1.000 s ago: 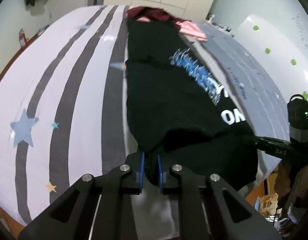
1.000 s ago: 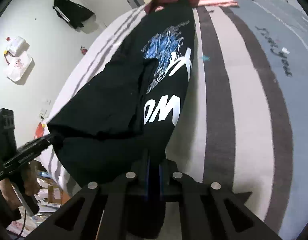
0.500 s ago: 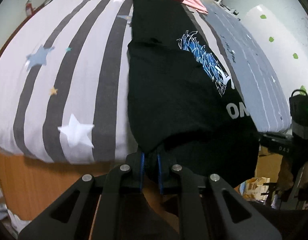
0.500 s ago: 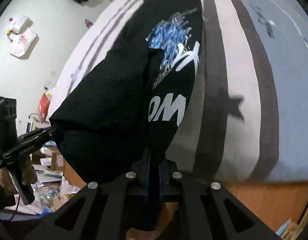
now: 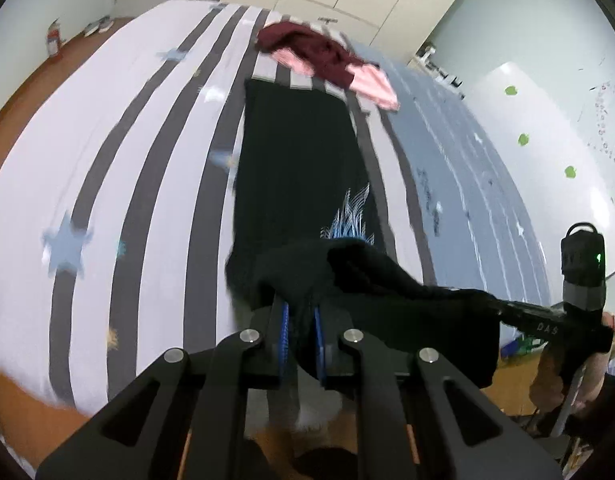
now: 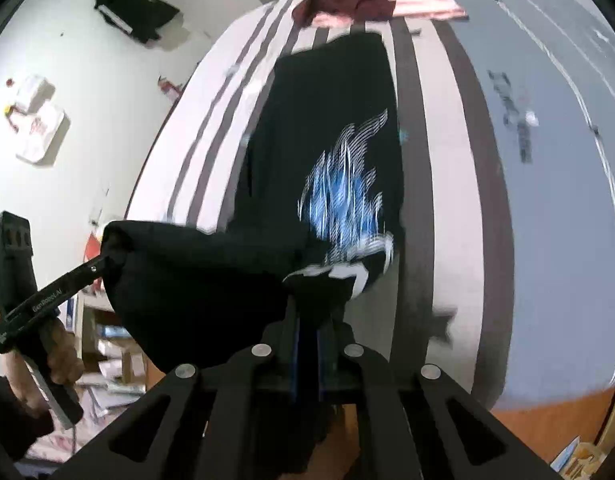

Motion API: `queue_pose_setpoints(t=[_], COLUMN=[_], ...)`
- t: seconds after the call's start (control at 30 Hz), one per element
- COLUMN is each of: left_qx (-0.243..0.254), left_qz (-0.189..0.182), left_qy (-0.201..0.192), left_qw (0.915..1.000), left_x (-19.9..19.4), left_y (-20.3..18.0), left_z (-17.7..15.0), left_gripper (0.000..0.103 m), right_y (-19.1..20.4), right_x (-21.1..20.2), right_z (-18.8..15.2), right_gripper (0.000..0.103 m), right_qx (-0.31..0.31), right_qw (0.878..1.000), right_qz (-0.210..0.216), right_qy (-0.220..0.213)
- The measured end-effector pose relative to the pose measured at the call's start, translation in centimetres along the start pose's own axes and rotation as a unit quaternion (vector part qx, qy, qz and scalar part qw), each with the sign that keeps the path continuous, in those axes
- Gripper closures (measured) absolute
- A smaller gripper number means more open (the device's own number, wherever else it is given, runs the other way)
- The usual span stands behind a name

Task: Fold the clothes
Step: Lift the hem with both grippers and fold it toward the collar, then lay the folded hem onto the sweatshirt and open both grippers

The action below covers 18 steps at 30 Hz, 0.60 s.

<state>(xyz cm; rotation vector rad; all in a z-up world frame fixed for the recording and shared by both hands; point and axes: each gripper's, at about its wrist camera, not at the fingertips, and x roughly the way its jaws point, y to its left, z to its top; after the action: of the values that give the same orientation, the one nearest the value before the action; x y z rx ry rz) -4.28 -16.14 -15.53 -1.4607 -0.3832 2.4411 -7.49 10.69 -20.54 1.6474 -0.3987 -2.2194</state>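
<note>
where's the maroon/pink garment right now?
The maroon and pink garment lies bunched at the far end of the striped bed, just beyond the far edge of the black T-shirt; it sits top centre in both wrist views.

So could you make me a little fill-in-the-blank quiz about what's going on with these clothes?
1. Both hand-held grippers are shut on the near edge of a ____ T-shirt.
2. The print on it is white and ____.
3. It lies on a ____ bedsheet.
4. Beyond it sits a maroon and ____ pile of clothes.

Missing words: black; blue; striped; pink
</note>
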Motion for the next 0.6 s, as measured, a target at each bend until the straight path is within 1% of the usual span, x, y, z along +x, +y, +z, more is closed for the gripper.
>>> queue_pose_setpoints(t=[0.07,0.17,0.27,0.37,0.47,0.6], left_qx=[0.004,0.008,0.009,-0.003,-0.021,-0.017], left_qz=[-0.002,-0.007,0.002,0.018,0.035,0.055], left_qy=[-0.003,-0.010,-0.015,0.002,0.017,0.030], left_qw=[1.0000,0.9999,0.9999,0.9998,0.9990,0.9979], left_x=[2.0,5.3,10.2,15.0,19.4,23.4], left_y=[0.3,0.9,1.6,2.7,3.8,4.2], left_z=[3.2,8.0,12.4,16.0,18.8,21.4], left_gripper=[0.095,0.095,0.095,0.095,0.094,0.095], right_y=[-0.3,-1.5,-3.5,-5.5,-7.8,-9.5], right_x=[-0.1,1.5,4.4,8.5,12.8,16.6], right_z=[3.3,8.7,14.2,19.0,23.4,27.2], right_gripper=[0.097,0.097,0.097,0.097,0.097,0.097], right_qx=[0.012,0.027,0.041,0.049,0.065,0.069], right_qw=[1.000,0.999,0.999,0.998,0.997,0.996], right_qz=[0.006,0.016,0.027,0.035,0.050,0.056], right_qy=[-0.005,-0.014,-0.018,-0.003,0.017,0.032])
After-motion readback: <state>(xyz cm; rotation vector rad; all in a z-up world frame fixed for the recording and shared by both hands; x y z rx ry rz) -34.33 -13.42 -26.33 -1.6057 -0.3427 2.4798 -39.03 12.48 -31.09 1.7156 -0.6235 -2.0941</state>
